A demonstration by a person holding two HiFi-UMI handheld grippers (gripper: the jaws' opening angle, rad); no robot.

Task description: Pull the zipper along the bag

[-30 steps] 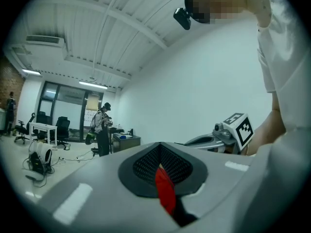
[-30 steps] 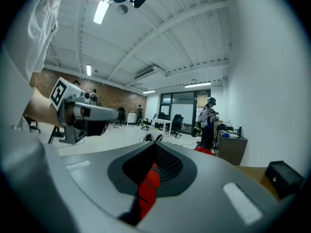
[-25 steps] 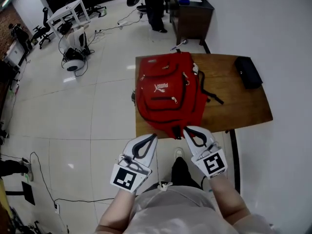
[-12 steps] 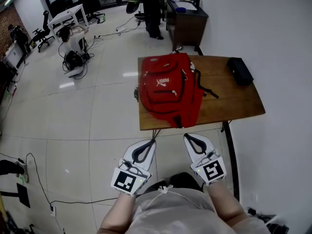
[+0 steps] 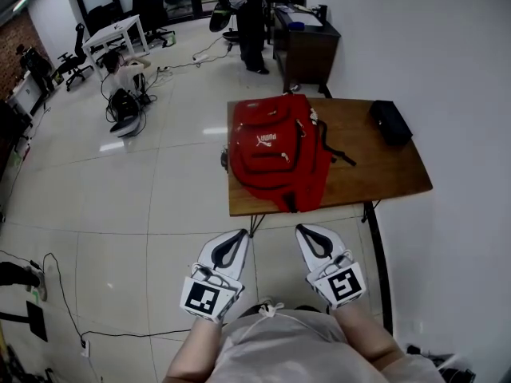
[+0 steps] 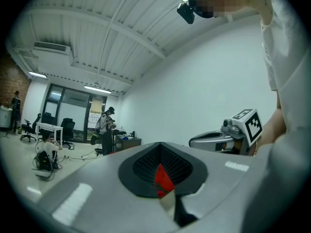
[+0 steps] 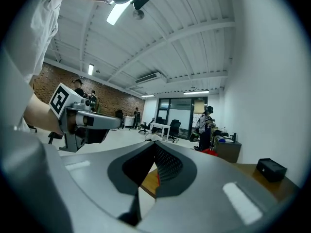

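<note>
A red backpack [image 5: 275, 152] lies flat on a wooden table [image 5: 375, 170], its lower end hanging over the near edge. Its zippers with white pulls run along the front pockets. Both grippers hover over the floor short of the table, apart from the bag. My left gripper [image 5: 239, 233] is shut with nothing in it. My right gripper [image 5: 302, 228] is also shut and empty. In the left gripper view a sliver of the red backpack [image 6: 163, 177] shows through the shut left gripper [image 6: 160, 144]. The right gripper view looks past the shut right gripper [image 7: 154, 144] toward the table [image 7: 250, 171].
A black pouch [image 5: 391, 122] lies on the table's far right. White wall runs along the right. Behind the table stands a dark desk [image 5: 307, 34] with a person [image 5: 247, 14] beside it. Another person [image 5: 124, 74] sits on the floor at the left, near office chairs and cables.
The table and backpack have slid farther from the grippers in the head view. Both grippers sit lower and closer to the body, still shut.
</note>
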